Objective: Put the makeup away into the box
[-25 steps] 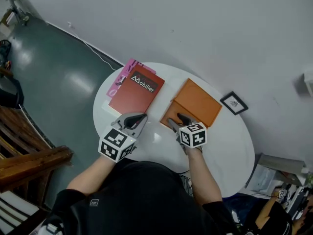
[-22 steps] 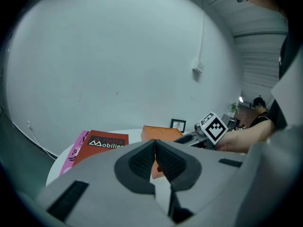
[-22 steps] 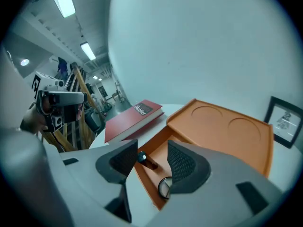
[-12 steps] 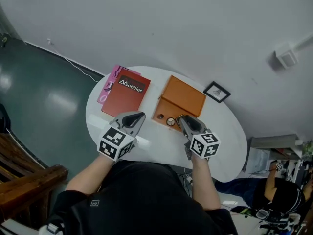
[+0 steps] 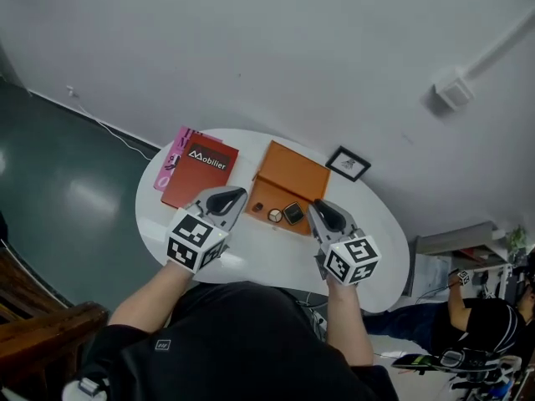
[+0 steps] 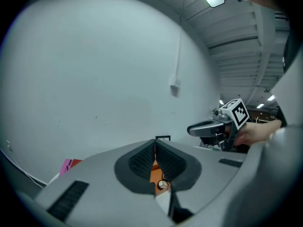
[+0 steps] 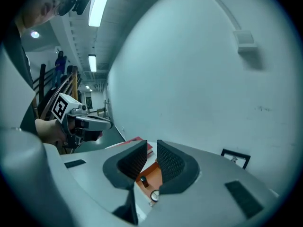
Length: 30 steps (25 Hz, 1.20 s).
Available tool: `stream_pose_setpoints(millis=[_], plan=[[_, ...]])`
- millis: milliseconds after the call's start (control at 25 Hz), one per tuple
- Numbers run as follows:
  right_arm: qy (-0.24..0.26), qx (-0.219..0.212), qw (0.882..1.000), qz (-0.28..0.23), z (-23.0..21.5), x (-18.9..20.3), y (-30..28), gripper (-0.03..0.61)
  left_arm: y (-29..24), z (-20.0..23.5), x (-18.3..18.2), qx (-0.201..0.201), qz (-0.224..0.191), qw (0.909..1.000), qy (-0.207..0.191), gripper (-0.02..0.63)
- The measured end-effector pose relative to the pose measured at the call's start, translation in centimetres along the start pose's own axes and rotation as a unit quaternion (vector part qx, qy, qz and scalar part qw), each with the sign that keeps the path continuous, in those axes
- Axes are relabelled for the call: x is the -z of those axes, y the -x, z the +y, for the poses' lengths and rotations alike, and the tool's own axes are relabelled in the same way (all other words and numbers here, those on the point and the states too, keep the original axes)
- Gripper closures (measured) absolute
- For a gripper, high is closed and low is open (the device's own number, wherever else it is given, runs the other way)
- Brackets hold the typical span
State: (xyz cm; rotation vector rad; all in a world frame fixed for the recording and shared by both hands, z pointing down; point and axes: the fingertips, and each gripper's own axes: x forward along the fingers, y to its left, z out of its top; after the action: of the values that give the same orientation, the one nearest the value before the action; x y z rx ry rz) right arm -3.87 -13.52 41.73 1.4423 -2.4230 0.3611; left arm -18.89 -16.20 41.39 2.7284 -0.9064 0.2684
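Note:
The orange box [image 5: 288,170] lies open on the white round table [image 5: 251,261]. Its low front part holds a dark lipstick [image 5: 257,208], a round compact [image 5: 275,215] and a black square compact [image 5: 293,214]. My left gripper [image 5: 227,197] hangs above the table left of the box, shut, nothing in it; the left gripper view shows its pads [image 6: 142,159] meeting. My right gripper [image 5: 324,214] hovers right of the box. Its jaws are closing, a narrow gap still between them and nothing inside. Past its pads [image 7: 171,163] I see the lipstick [image 7: 145,180] and round compact [image 7: 154,196].
A red book [image 5: 199,174] lies on a pink booklet [image 5: 167,170] at the table's left. A small black picture frame [image 5: 349,164] sits at the back right by the grey wall. A white cable runs over the dark floor on the left.
Both grippers have risen off the table. The right one has drawn back from the box, uncovering the compacts, and its jaws have narrowed. The head view has tilted towards the wall.

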Motion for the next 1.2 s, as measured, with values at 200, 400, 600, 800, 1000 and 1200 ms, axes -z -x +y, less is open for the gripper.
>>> stream_pose_setpoints(millis=[200,400,600,800,1000,1200], plan=[[0.022,-0.018,0.999,-0.045,-1.3,-2.8,2.5,0.508,-0.9,-2.4,-3.1,-0.017,-0.019,0.9995,-0.019,0.6],[0.041,-0.024,0.993,-0.111,-6.0,-6.8,7.3,0.534,-3.8,-5.8,-8.0,-0.042,-0.056,0.9965,-0.046,0.6],[0.089,-0.061,0.982,-0.158,-9.9,-10.7,10.4,0.543,-7.8,-9.7,-13.1,-0.048,-0.086,0.9929,-0.067,0.6],[0.119,-0.077,0.969,-0.204,-10.9,-13.4,12.4,0.543,-10.3,-12.5,-15.8,-0.032,-0.102,0.9909,-0.082,0.6],[-0.002,-0.053,0.958,-0.281,-12.4,-13.5,14.6,0.543,-9.4,-12.5,-16.8,-0.059,-0.124,0.9868,-0.085,0.6],[0.019,-0.017,0.962,-0.271,-12.7,-12.8,14.7,0.543,-9.5,-11.6,-15.6,-0.067,-0.11,0.9882,-0.083,0.6]])
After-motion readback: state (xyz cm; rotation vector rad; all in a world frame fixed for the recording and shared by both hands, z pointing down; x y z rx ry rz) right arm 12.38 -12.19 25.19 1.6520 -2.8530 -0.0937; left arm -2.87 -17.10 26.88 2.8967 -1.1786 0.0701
